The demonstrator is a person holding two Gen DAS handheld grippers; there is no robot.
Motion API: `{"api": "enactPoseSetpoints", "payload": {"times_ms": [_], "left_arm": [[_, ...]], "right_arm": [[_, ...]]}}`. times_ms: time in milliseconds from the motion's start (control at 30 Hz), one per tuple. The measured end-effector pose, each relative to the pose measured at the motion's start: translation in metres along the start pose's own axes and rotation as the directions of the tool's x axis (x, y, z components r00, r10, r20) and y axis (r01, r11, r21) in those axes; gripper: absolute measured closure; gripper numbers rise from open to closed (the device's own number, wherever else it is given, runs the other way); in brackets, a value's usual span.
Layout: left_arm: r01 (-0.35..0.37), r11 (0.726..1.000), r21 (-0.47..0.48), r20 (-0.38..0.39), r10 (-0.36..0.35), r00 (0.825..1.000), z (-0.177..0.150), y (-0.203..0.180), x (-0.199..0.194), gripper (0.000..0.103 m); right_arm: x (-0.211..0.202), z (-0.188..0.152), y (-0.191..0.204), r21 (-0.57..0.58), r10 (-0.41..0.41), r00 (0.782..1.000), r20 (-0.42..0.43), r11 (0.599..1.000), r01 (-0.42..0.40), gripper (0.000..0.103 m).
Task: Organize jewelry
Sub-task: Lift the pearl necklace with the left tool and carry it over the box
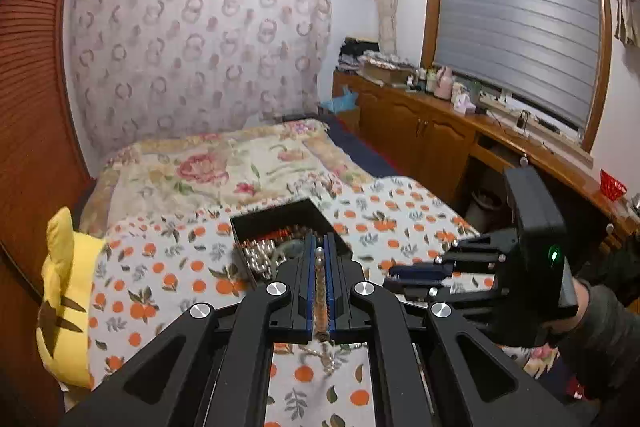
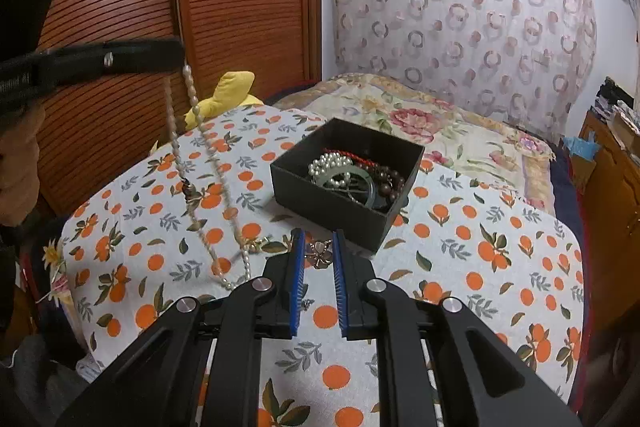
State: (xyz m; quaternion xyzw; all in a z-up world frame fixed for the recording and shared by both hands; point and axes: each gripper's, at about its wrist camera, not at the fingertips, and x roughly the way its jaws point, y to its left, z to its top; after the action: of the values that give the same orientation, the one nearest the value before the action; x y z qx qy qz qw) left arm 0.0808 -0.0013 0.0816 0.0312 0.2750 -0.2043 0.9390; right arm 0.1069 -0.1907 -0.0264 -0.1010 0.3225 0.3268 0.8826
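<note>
The left gripper (image 1: 319,259) is clamped on a long string of small cream pearls (image 2: 192,107), which hangs in two limp strands to the orange-printed bedspread (image 2: 500,267). It looks light, floppy and snag-prone, so pinching mid-strand suits it. The right gripper (image 2: 319,251) stands narrowly parted, holding nothing, over a bronze flower brooch (image 2: 320,254). At one o'clock sits the black square box (image 2: 340,203) of beads.

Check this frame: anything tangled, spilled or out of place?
The pearl necklace hangs from the shut left tool, its lower end trailing on the quilt outside the black box. A flower piece also lies loose there.
</note>
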Motion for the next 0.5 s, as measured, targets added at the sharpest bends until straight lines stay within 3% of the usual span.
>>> {"api": "enactPoseSetpoints", "payload": {"times_ms": [500], "left_arm": [[-0.070,0.998,-0.009,0.093,0.071,0.993,0.068,0.011,-0.005,0.100]], "right_arm": [[-0.010,0.036,-0.010,-0.001,-0.010,0.998,0.062,1.000,0.010,0.088]]}}
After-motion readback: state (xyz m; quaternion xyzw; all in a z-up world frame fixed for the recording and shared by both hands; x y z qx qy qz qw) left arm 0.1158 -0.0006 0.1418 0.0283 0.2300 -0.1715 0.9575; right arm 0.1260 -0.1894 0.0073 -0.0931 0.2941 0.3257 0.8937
